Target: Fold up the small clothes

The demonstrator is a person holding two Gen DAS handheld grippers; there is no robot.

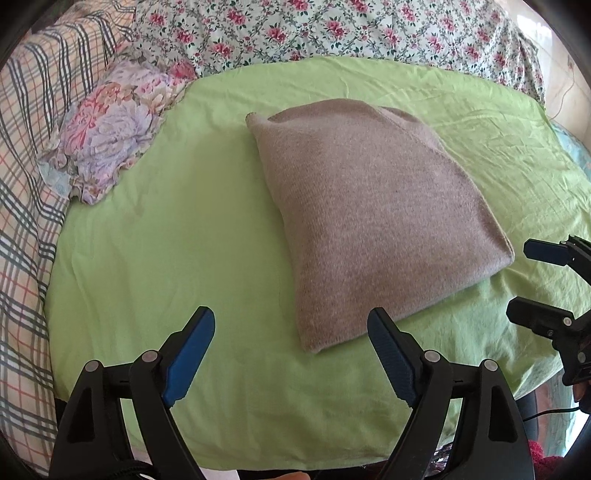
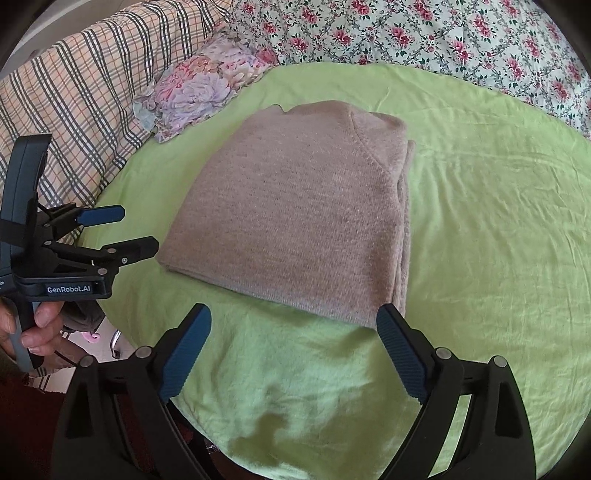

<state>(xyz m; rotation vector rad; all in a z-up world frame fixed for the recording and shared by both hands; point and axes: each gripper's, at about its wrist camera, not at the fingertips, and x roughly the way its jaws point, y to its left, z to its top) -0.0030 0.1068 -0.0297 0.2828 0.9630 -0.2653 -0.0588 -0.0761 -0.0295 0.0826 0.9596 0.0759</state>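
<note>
A beige knit sweater (image 1: 369, 214) lies folded into a flat rectangle on the green sheet (image 1: 166, 240); it also shows in the right wrist view (image 2: 295, 214), with its layered edges at the right side. My left gripper (image 1: 291, 332) is open and empty, just short of the sweater's near left corner. My right gripper (image 2: 293, 332) is open and empty, just short of the sweater's near edge. Each gripper also shows in the other's view: the right one (image 1: 532, 280) off the sweater's right corner, the left one (image 2: 129, 232) off its left corner.
A small flowered pillow (image 1: 107, 133) lies at the far left of the green sheet. A checked blanket (image 1: 26, 184) runs along the left and a flowered quilt (image 1: 332, 29) along the back. The bed's near edge is below the grippers.
</note>
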